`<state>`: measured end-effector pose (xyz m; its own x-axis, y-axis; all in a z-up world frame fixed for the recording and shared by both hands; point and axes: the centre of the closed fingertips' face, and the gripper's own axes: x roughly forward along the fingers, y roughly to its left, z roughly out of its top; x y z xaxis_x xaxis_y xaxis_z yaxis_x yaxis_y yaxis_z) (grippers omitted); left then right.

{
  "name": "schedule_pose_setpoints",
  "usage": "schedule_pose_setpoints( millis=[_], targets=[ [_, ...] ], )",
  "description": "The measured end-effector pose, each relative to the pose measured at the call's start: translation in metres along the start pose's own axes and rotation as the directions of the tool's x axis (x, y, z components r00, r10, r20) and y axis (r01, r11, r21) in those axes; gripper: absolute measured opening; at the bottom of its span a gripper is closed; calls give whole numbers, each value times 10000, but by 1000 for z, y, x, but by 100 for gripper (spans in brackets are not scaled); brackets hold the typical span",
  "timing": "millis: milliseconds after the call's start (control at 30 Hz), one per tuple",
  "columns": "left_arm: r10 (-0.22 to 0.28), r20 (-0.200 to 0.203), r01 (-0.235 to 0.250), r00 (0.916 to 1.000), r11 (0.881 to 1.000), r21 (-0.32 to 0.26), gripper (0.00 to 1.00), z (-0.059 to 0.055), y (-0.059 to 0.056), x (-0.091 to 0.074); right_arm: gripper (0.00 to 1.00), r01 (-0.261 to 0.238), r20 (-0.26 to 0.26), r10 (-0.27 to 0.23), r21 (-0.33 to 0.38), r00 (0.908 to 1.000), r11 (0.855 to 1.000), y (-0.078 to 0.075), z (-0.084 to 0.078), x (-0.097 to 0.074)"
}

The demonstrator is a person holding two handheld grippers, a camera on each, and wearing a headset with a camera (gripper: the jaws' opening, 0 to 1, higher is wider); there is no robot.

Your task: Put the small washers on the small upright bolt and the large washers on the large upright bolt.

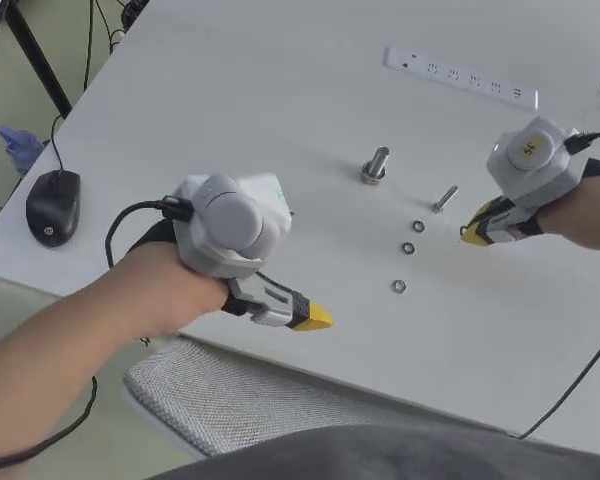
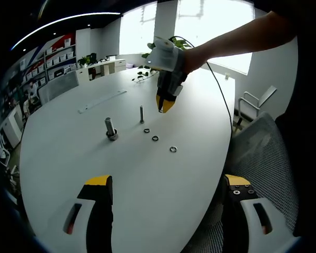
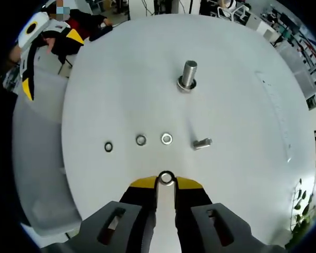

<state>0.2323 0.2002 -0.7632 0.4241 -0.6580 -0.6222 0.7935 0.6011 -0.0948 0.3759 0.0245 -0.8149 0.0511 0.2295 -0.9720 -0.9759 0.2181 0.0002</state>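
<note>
The large upright bolt (image 1: pixel 375 164) (image 3: pixel 187 74) stands mid-table with a ring at its base. To its right is the thin small bolt (image 1: pixel 445 198) (image 3: pixel 202 143). Three loose washers (image 1: pixel 408 248) (image 3: pixel 141 139) lie in a row on the white table (image 1: pixel 230 110). My right gripper (image 1: pixel 472 236) (image 3: pixel 167 182) hovers just right of that row, shut on a washer (image 3: pixel 167 178) at its yellow tips. My left gripper (image 1: pixel 315 318) (image 2: pixel 168 183) hangs over the near table edge with its jaws wide open and nothing between them. In the left gripper view, the right gripper (image 2: pixel 166 103) hangs beyond the washers (image 2: pixel 155 138).
A white power strip (image 1: pixel 460 77) lies at the far side. A black mouse (image 1: pixel 53 205) sits at the left edge. A grey mesh chair (image 1: pixel 280 400) stands just below the near table edge. Cables trail from both grippers.
</note>
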Motion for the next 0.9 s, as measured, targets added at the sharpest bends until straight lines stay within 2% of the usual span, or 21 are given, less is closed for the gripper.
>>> schedule_pose_setpoints(
  millis=[167, 267, 400, 500, 567, 633, 900],
  targets=[
    [-9, -51, 9, 10000, 10000, 13, 86, 0, 0, 0, 12, 241, 44, -240, -68, 9997, 9997, -17, 10, -9],
    [18, 19, -18, 10000, 10000, -51, 87, 1, 0, 1, 12, 287, 29, -286, -110, 9996, 9995, -37, 13, -3],
    [47, 86, -45, 10000, 9998, -169, 92, 1, 0, 2, 12, 386, -18, -386, -322, 9993, 9987, -49, 18, -4],
    [88, 86, -86, 9999, 9999, -141, 95, 1, 1, 2, 12, 392, 35, -392, -335, 9992, 9987, -49, 23, -3],
    [80, 95, -78, 9999, 9997, -219, 96, 0, 1, 2, 12, 259, 247, -256, -106, 9994, 9996, -49, 30, -3],
    [144, 117, -140, 9998, 9994, -320, 100, 1, 2, 2, 12, 341, 216, -336, -220, 9992, 9992, -51, 34, -2],
    [205, 158, -198, 9997, 9990, -392, 100, 0, 3, 2, 12, 281, 44, -280, -381, 9996, 9989, -55, 39, 5]
  ],
)
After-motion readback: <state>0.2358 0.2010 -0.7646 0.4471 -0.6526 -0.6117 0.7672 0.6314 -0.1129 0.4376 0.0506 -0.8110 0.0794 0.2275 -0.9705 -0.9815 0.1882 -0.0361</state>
